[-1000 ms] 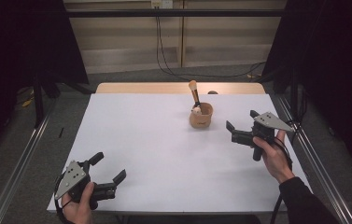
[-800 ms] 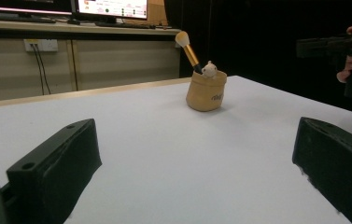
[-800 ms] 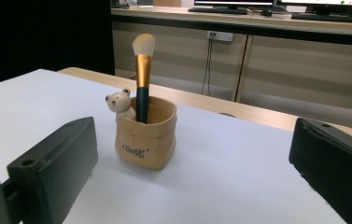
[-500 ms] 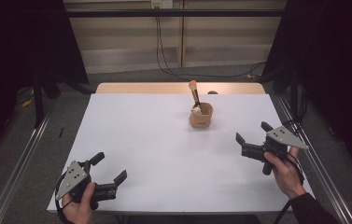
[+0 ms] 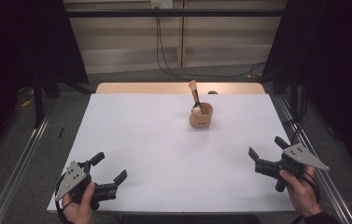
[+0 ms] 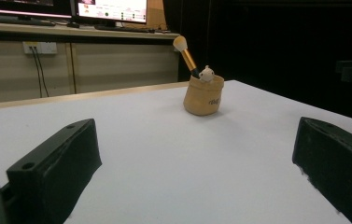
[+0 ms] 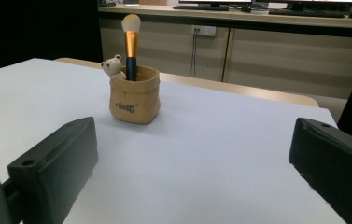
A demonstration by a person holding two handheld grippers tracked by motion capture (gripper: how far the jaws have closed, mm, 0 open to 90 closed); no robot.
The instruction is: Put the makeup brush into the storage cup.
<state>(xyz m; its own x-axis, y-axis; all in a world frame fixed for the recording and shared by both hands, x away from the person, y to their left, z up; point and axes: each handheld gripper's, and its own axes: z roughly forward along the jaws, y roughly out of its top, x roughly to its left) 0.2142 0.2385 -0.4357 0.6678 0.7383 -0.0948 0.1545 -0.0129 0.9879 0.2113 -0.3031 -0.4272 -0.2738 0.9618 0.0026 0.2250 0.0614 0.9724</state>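
A tan bag-shaped holder (image 5: 201, 116) (image 6: 203, 95) (image 7: 135, 100) stands upright on the white table (image 5: 164, 140), right of centre and toward the back. A makeup brush (image 5: 194, 93) (image 6: 186, 55) (image 7: 130, 44) with a pale head, gold ferrule and dark handle leans in it beside a small bear figure (image 7: 113, 67). My left gripper (image 5: 110, 169) rests at the front left corner, jaws wide open and empty. At the front right edge my right gripper (image 5: 265, 148) is held open too, with nothing between its jaws. Both stand well apart from the holder.
A wooden strip (image 5: 178, 87) runs along the table's far edge, with a small dark object (image 5: 212, 92) on it. Metal rails (image 5: 19, 163) flank the table. Cables (image 5: 164, 51) hang down the back wall. A desk with monitors (image 6: 113, 9) stands behind.
My right gripper has drawn back from beside the holder toward the front right edge of the table. The left gripper and the holder have stayed put.
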